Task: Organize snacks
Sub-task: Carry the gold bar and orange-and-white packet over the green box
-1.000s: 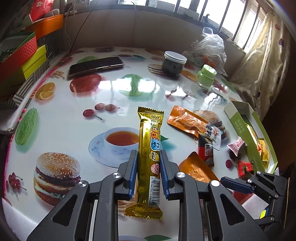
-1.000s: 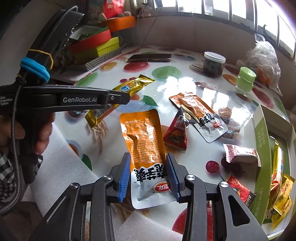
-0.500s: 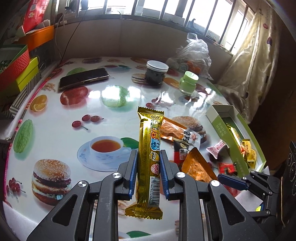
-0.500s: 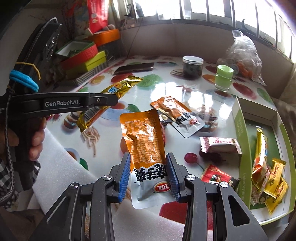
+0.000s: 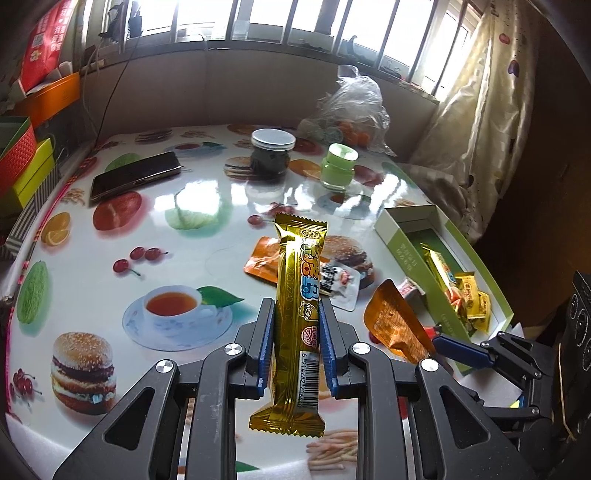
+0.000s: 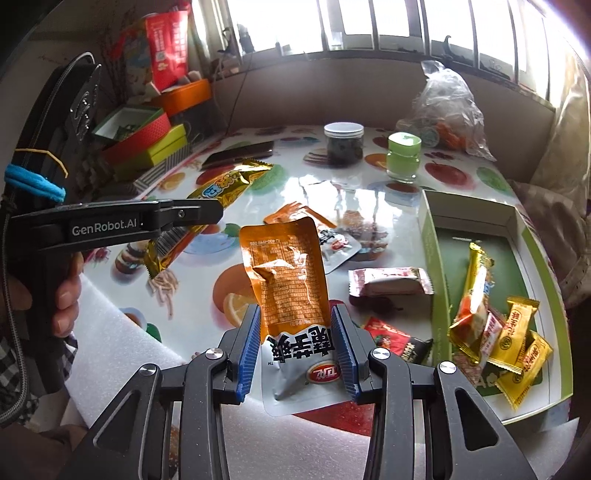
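Snacks partly sorted — several wrappers lie in the green box [image 6: 428, 236] at right frame, three remain on the table [image 6: 369, 199], left gripper [image 5: 296, 341] pinching a gold bar [image 5: 299, 295], right gripper [image 6: 296, 341] pinching an orange pouch [image 6: 284, 273] aloft.

Barred windows [image 5: 303, 26], bright daylight, patterned curtain [image 5: 480, 122], glossy table [image 5: 207, 206]

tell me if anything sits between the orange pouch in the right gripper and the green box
Nothing visible blocks it. The right gripper holds the orange pouch above the table; the pink wrapper and red packet lie flat below the path to the green box.
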Motion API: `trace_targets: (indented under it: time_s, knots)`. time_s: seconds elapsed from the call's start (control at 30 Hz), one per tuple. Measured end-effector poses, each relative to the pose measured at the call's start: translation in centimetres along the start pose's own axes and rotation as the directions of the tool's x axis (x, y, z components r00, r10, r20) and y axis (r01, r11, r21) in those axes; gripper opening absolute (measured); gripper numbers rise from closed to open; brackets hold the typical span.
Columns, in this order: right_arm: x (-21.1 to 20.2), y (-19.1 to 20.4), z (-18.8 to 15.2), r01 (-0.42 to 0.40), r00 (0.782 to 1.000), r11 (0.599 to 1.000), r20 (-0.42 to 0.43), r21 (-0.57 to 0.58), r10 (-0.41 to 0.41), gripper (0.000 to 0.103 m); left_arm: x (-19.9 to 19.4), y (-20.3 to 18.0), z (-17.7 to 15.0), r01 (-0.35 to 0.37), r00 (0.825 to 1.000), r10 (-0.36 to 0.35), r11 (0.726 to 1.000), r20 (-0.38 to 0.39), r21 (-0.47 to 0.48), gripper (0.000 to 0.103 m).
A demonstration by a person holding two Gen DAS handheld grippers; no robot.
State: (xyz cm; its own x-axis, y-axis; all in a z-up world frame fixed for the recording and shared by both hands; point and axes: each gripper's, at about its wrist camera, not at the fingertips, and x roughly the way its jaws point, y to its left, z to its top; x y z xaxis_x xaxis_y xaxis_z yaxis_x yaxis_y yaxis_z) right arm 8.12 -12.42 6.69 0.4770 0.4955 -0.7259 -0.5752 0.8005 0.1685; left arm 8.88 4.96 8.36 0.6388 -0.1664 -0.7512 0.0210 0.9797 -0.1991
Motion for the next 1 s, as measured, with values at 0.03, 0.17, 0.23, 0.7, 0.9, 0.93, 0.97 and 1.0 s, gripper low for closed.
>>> trace_targets:
  time_s: [0.03, 0.17, 0.23, 0.7, 0.9, 0.93, 0.97, 1.0]
  knots:
    - [-0.2, -0.2, 0.0, 0.002, 1.000, 1.000, 0.003, 0.006, -0.002, 0.037, 0.0, -0.3, 0.1, 0.003, 1.000, -0.003, 1.000, 0.000, 0.006, 0.024]
    - [-1.0, -1.0, 0.0, 0.023, 1.000, 0.999, 0.017, 0.024, -0.023, 0.037, 0.1, -1.4, 0.3, 0.016, 1.000, -0.016, 1.000, 0.000, 0.022, 0.024]
    - [-1.4, -1.4, -0.1, 0.035, 0.999, 0.999, 0.021, 0.035, -0.036, 0.037, 0.1, -2.0, 0.4, 0.023, 1.000, -0.023, 0.999, 0.000, 0.031, 0.024]
    - [-3.6, -4.9, -0.5, 0.111, 0.992, 0.987, 0.042, 0.115, -0.116, 0.037, 1.2, -6.1, 1.6, 0.073, 0.997, -0.073, 0.994, -0.006, 0.082, 0.024]
    - [-4.5, -6.4, -0.9, 0.144, 0.987, 0.978, 0.045, 0.152, -0.153, 0.037, 2.2, -7.9, 1.9, 0.106, 0.994, -0.105, 0.990, -0.023, 0.088, 0.024]
    - [-4.6, -6.6, -0.9, 0.148, 0.987, 0.977, 0.045, 0.156, -0.157, 0.037, 2.3, -8.2, 2.0, 0.115, 0.993, -0.114, 0.989, -0.025, 0.092, 0.024]
    - [-4.7, -6.8, -1.0, 0.156, 0.985, 0.975, 0.045, 0.160, -0.165, 0.037, 2.4, -8.6, 2.1, 0.120, 0.993, -0.118, 0.988, -0.026, 0.096, 0.024]
    - [-4.8, -7.0, -1.0, 0.165, 0.984, 0.972, 0.044, 0.165, -0.175, 0.037, 2.6, -9.0, 2.1, 0.123, 0.992, -0.121, 0.987, -0.026, 0.102, 0.024]
